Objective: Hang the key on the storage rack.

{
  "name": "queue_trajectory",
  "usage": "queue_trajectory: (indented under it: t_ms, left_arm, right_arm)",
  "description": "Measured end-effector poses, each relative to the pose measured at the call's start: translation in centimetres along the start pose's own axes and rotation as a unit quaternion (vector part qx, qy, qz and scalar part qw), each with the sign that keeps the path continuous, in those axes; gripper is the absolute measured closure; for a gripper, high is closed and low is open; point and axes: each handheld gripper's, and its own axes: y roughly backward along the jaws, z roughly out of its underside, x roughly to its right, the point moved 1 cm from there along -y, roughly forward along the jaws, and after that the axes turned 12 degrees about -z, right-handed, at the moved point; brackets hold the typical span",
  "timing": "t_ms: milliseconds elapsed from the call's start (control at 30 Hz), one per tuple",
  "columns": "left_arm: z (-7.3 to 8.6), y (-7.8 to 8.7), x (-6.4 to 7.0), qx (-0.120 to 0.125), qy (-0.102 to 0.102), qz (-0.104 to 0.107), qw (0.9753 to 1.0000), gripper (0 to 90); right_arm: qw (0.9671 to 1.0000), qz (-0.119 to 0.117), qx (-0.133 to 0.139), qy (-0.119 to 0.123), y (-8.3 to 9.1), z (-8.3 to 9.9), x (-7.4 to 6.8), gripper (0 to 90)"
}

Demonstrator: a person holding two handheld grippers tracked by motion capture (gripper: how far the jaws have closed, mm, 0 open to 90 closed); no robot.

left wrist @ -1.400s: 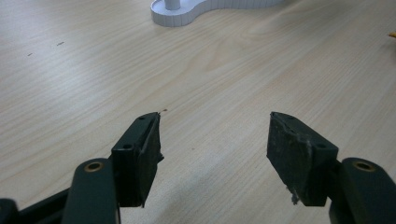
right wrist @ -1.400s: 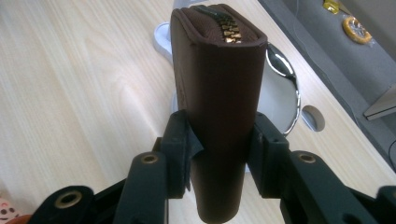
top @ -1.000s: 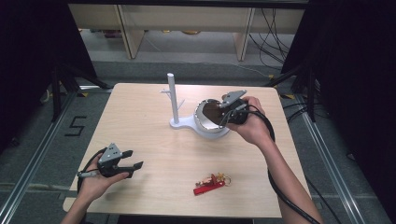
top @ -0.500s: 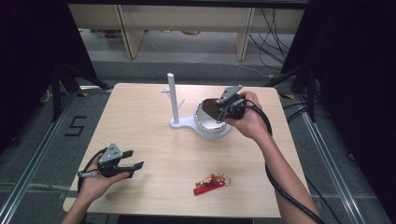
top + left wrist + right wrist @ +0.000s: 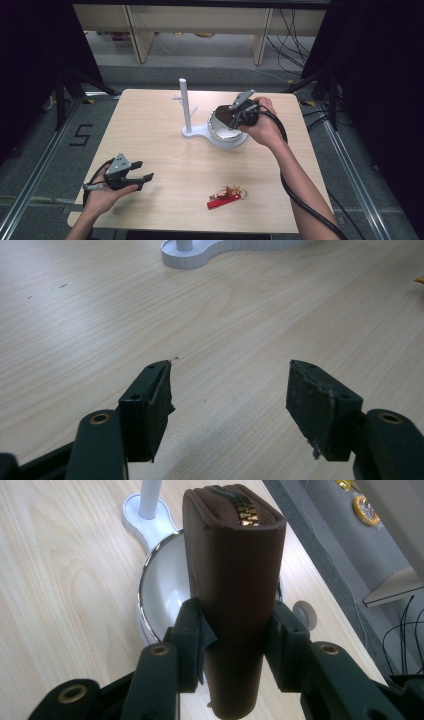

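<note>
1. Nearest, at the front left of the wooden surface [image 5: 165, 165]: left gripper [image 5: 142, 180] held low in a hand [image 5: 102, 192], fingers [image 5: 150, 407] spread wide with nothing between them, only bare wood seen past them in the left gripper view.
2. Further right along the front edge: a red key fob [image 5: 225, 196] with small golden charms, lying flat, well apart from both grippers.
3. Past the middle, on the right half: right gripper [image 5: 231, 116] gripped by the other hand [image 5: 262, 127], forearm reaching in from the bottom right with a black cable trailing along it.
4. Between those fingers [image 5: 192, 645]: a brown zipped wallet [image 5: 232, 580], clamped at both flat sides, standing on end with the gold zipper at the top in the right gripper view.
5. Directly beneath and behind the wallet: a white bowl [image 5: 160, 597] with a shiny rim, wallet held over its opening; whether touching the bowl, impossible to tell.
6. Joined to the bowl on the left: a white stand [image 5: 186, 105] with an upright post and short side pegs, base flat on the surface.
7. Farthest back, beyond the surface: grey floor, pale shelving [image 5: 200, 20] and loose black cables [image 5: 290, 30].
</note>
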Motion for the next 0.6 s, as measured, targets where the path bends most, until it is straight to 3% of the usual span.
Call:
queue_trajectory:
  t_ms: [600]
  left_arm:
    - [0.1,0.0,0.1,-0.003,0.002,-0.001,1.0,34.2]
  right_arm:
    - [0.9998,-0.006,-0.016,-0.006,-1.9,0.0,0.4,63.7]
